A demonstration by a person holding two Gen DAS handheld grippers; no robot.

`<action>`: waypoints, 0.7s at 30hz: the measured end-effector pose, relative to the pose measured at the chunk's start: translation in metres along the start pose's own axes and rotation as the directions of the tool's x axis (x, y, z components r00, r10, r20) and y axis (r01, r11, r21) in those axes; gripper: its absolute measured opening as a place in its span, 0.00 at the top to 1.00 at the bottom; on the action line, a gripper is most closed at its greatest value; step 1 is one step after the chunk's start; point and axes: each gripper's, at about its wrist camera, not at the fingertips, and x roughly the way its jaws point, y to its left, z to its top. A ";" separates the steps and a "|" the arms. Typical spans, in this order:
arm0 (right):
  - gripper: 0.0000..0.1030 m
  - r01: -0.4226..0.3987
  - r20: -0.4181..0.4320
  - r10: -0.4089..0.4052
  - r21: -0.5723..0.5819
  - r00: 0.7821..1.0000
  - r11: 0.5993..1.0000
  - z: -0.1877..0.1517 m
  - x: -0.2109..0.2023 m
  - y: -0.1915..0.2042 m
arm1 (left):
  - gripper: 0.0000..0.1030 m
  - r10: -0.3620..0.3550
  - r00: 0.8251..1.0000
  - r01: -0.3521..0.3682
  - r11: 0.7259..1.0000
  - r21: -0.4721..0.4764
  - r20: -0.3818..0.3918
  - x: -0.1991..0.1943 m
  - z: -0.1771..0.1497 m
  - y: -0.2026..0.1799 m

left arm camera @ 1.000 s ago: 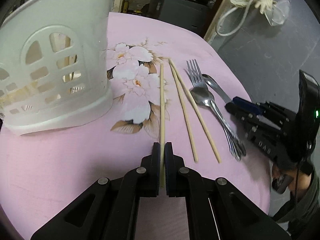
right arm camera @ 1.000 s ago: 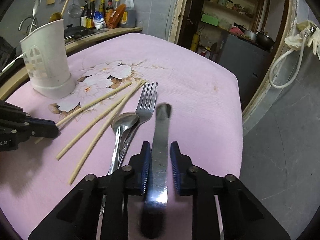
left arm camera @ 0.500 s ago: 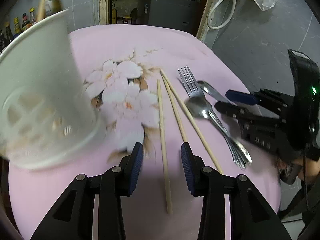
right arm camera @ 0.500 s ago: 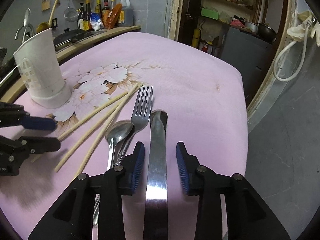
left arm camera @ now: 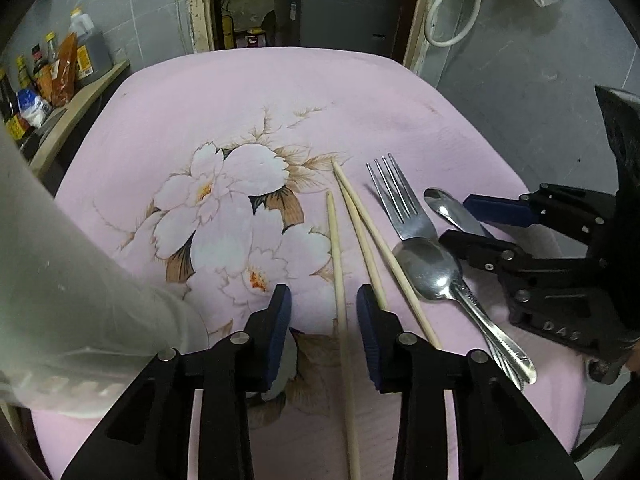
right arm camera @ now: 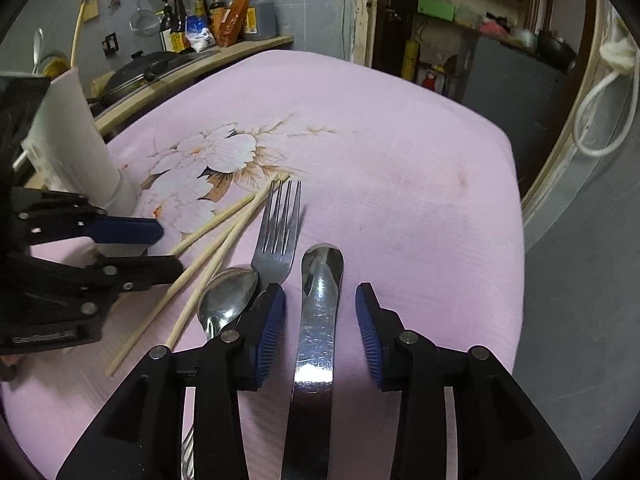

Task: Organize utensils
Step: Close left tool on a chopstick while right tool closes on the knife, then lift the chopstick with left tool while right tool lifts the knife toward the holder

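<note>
On the pink floral tablecloth (left arm camera: 280, 92) lie one chopstick (left arm camera: 335, 240), a pair of chopsticks (left arm camera: 360, 220), a fork (left arm camera: 400, 200), a spoon (left arm camera: 428, 268) and a table knife (right arm camera: 316, 360), side by side. My left gripper (left arm camera: 322, 295) straddles the single chopstick; its jaws are closing but the pads stay clear of the wood. My right gripper (right arm camera: 320, 296) straddles the knife, jaws opening, pads apart from the blade. A white slotted utensil holder (left arm camera: 60, 260) stands blurred at the left. Each gripper shows in the other's view: right (left arm camera: 460, 220), left (right arm camera: 170, 248).
A counter with bottles (right arm camera: 216, 20) and a dark pan (right arm camera: 136, 72) runs behind the table's far left. The table's right edge (right arm camera: 516, 208) drops to grey floor. A doorway with shelves and a dark cabinet (left arm camera: 340, 12) lies beyond the far edge.
Both grippers went from shut to apart: the left let go of the chopstick, the right let go of the knife. Both pulled back a little, and the holder slid to the left edge.
</note>
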 end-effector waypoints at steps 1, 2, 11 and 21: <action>0.67 0.000 -0.003 0.000 -0.007 1.000 1.000 -0.001 -0.001 0.001 | 0.76 0.010 1.000 -0.010 1.000 0.015 -0.002 0.001 0.000 -0.001; 0.67 0.002 -0.006 -0.002 -0.013 1.000 1.000 -0.001 -0.001 0.002 | 0.79 0.016 1.000 -0.016 1.000 0.026 -0.003 0.005 0.001 -0.003; 0.76 -0.028 -0.055 0.029 0.013 0.998 1.000 0.006 0.000 0.002 | 0.98 -0.010 1.000 0.011 1.000 0.026 -0.013 0.018 0.005 -0.010; 0.86 0.003 0.065 -0.005 0.031 0.998 1.000 -0.009 -0.021 0.012 | 0.98 -0.115 0.976 0.125 0.991 -0.042 0.184 -0.029 -0.020 -0.005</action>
